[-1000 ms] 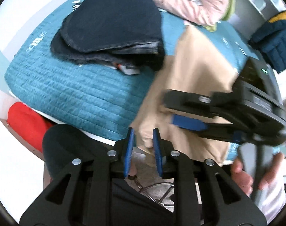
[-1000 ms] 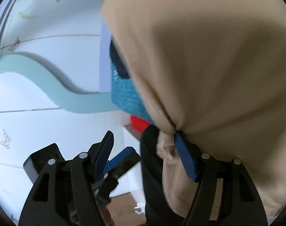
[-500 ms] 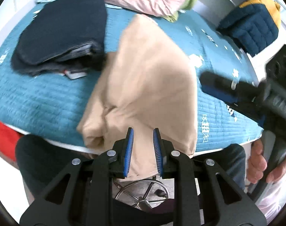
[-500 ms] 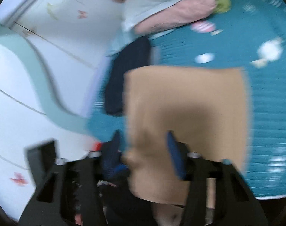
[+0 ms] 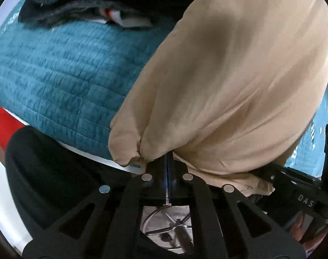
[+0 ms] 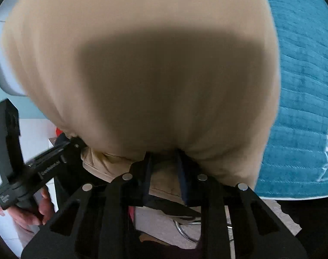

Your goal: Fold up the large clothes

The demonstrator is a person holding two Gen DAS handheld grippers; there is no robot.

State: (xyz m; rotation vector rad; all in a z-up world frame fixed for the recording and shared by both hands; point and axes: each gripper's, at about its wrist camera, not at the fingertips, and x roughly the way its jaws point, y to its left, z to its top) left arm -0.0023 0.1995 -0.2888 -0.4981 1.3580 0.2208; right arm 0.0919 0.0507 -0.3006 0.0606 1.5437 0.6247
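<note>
Beige garment (image 5: 239,75) pinched between left jaws

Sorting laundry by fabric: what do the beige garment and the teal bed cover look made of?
Beige garment: thin, smooth woven cloth, probably cotton or a blend; matte, soft fine folds at the left gripper. Teal bed cover: quilted, padded textile; stitched grid, slightly plush.

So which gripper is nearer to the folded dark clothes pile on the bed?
Left. The left gripper, shut on the beige garment, faces the dark clothes pile across the teal quilt. The right gripper sits on the garment's far side.
</note>
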